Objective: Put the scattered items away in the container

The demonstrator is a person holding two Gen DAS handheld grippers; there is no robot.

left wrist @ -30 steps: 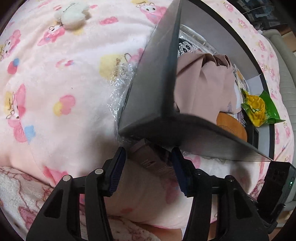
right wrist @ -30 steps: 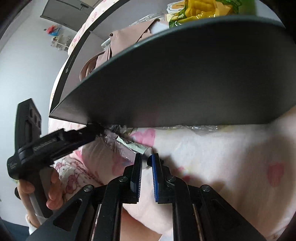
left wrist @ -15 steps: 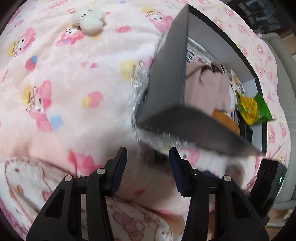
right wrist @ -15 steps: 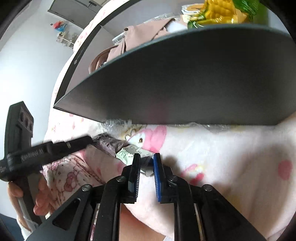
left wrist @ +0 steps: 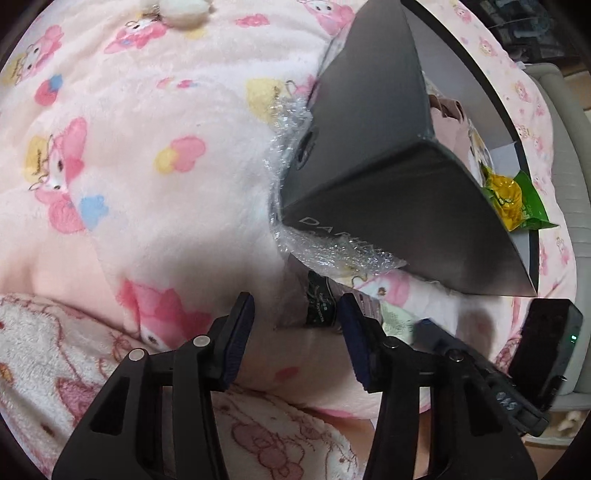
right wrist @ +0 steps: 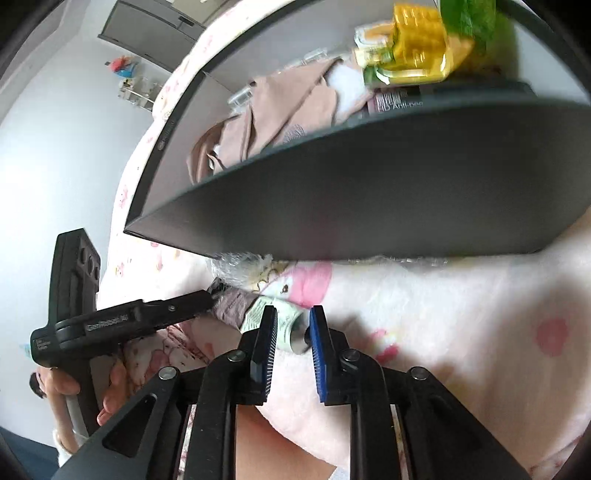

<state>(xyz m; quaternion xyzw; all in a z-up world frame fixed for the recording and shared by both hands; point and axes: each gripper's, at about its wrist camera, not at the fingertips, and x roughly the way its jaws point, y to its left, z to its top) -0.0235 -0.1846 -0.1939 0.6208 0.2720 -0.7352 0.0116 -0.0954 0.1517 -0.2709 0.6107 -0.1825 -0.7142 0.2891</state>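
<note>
my right gripper (right wrist: 291,332) jaws are opening around the tube (right wrist: 284,323) at lower centre; my left gripper (left wrist: 295,328) gapes too; i should centre the tube's cap before squeezing.

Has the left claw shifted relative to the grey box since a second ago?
Yes. In the left wrist view the grey box corner now sits farther up and right of the left claw, so the claw has drawn back from it.

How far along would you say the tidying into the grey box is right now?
Done: beige cloth and yellow-green packet sit in the grey box. In hand: right gripper opening around the pale tube; left gripper open. Left: tube, bubble wrap, white plush.
</note>
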